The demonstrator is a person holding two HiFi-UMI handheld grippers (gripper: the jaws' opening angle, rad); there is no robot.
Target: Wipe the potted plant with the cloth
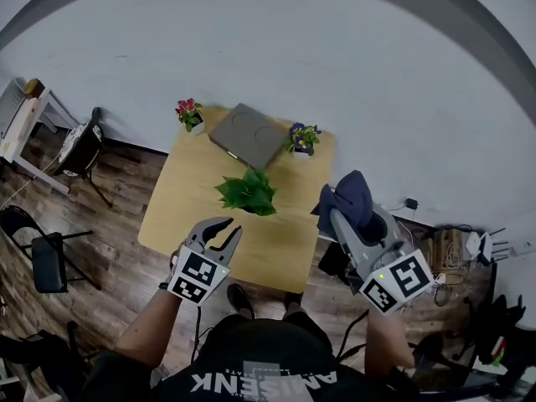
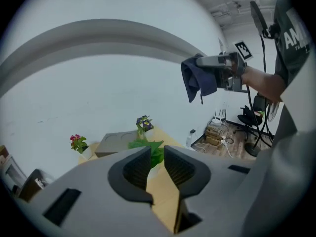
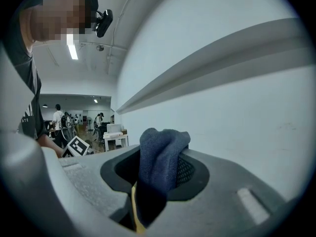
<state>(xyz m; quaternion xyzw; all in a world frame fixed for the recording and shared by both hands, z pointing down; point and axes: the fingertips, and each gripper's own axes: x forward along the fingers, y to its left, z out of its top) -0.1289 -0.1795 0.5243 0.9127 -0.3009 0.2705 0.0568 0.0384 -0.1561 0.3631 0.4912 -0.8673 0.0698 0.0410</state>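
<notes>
The left gripper [image 1: 224, 229] is held low in front of the person, tipped down toward the smooth wooden table [image 1: 280, 245]. Its 2 jaws stand apart with nothing between them. The right gripper [image 1: 338, 214] is held almost flat by the table's edge, its jaws squeezed on the soft dark blue cloth [image 1: 350, 193], which hangs in folds. The potted plant [image 1: 249, 193], with wide green leaves, sits mid-table.

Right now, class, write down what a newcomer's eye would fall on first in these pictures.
The dark blue cloth bunched in the right gripper stands out, held up beside the right edge of the wooden table. Next comes the green leafy potted plant mid-table, with the left gripper open and empty over the near edge.
</notes>
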